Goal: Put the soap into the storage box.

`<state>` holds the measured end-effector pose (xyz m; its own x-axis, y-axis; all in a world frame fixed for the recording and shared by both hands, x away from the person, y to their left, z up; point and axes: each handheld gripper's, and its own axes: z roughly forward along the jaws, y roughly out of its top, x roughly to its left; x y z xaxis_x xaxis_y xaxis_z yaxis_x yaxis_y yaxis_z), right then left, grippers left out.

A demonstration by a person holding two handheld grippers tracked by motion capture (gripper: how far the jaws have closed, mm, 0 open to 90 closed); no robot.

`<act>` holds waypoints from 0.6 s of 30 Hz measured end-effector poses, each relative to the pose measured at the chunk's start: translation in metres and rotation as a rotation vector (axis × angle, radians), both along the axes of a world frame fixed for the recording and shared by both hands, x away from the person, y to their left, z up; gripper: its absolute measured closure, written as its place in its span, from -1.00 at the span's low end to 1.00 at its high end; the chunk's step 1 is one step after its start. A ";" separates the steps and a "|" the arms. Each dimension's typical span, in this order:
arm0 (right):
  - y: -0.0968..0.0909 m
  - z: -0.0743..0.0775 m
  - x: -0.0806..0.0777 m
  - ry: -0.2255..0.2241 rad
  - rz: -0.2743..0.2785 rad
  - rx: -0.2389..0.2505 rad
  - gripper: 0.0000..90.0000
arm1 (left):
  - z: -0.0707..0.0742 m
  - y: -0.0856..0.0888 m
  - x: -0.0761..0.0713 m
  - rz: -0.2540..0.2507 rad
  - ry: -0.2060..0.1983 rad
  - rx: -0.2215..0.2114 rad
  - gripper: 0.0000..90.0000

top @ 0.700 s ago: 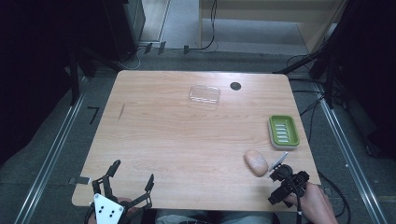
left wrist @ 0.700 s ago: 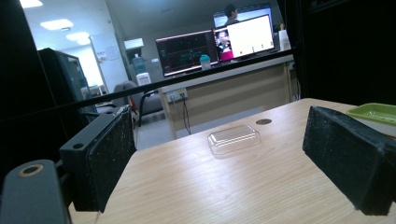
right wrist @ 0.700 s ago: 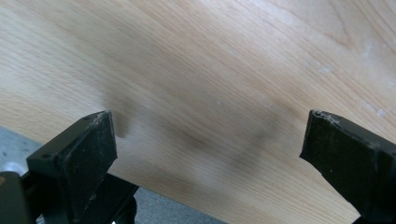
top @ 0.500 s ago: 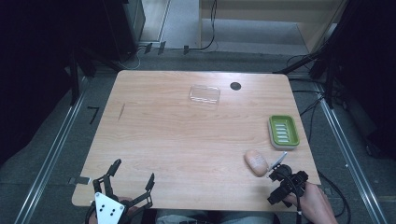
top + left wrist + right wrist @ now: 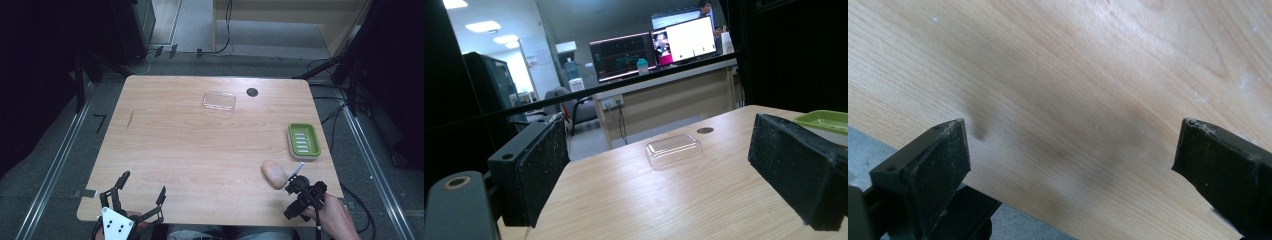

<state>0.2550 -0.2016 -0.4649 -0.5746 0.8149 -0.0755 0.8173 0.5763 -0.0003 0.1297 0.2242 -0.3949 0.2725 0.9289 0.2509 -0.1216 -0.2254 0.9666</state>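
Wooden table [image 5: 200, 150], work at its start: nothing picked up, nothing placed. Tan soap bar [image 5: 274, 173] lies bare on the near right of the table, just beside the right gripper [image 5: 295, 186], whose jaws stand wide apart over bare wood, holding nothing. Left gripper [image 5: 142, 187] at the near left edge, jaws wide, empty. Green soap dish [image 5: 303, 141] beyond the bar: empty. Clear plastic lid [image 5: 219, 101] at the far middle: nothing under it. Judged left: lifting the bar and setting it in a container

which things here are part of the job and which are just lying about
In play, as a guess:
- bar of soap, nearest the open right gripper
- green soap dish just beyond it

Lying about:
- clear plastic lid at the far side
- left gripper, open, fingers holding nothing
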 end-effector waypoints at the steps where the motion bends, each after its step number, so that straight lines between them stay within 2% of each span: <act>1: 0.001 0.001 0.001 -0.002 0.010 0.004 -0.98 | 0.000 0.000 0.000 -0.002 0.000 0.001 -0.78; 18: 0.012 0.008 0.012 -0.045 0.041 0.009 -1.00 | 0.000 0.000 0.000 -0.001 0.005 0.008 -0.78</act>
<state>0.2666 -0.1898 -0.4570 -0.6040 0.7913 -0.0949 0.7919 0.6093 0.0409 0.1300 0.2241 -0.3949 0.2745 0.9267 0.2566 -0.1167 -0.2327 0.9655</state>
